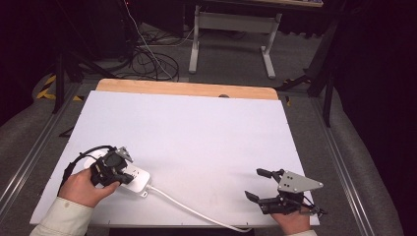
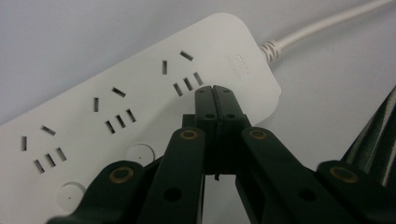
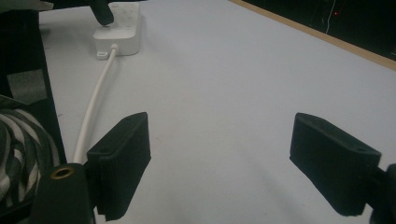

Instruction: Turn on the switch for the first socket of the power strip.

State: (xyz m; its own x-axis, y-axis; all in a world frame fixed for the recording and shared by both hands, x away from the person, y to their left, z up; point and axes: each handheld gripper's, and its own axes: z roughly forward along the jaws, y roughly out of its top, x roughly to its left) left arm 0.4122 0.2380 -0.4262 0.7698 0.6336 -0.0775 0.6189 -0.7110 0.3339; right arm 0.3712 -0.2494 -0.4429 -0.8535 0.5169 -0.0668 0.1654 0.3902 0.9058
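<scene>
The left hand-held gripper (image 1: 129, 173), carried in the person's left hand (image 1: 86, 188) at the near left of the desk (image 1: 196, 132), has its two black jaws pressed together with nothing between them. In the left gripper view the closed tips (image 2: 215, 93) sit over the top face of a white power strip (image 2: 116, 116), beside the socket group closest to the cord end. Whether the tips touch the plastic cannot be told. The strip shows three groups of slots and two round buttons (image 2: 140, 153) along its near edge.

In the high view the power strip (image 1: 138, 180) lies flat on the desk, partly covered by the left hand-held gripper. Its white cord (image 1: 192, 210) leaves the strip's right end and runs along the desk surface to the near edge.

The right hand-held gripper (image 1: 258, 183), held in the right hand (image 1: 294, 223) at the near right of the desk, has its jaws spread wide apart and holds nothing. A grey three-cornered plate (image 1: 296, 183) sits on top of it. In the right gripper view the jaws frame bare desk surface, with the cord (image 3: 93, 107) passing just beside one jaw toward the power strip (image 3: 119, 35) farther off.

The two hand-held grippers are well apart. A wooden strip (image 1: 187, 89) borders the far edge of the desk. Beyond it, cables (image 1: 147, 59) lie on the floor near a white frame (image 1: 231, 34).
</scene>
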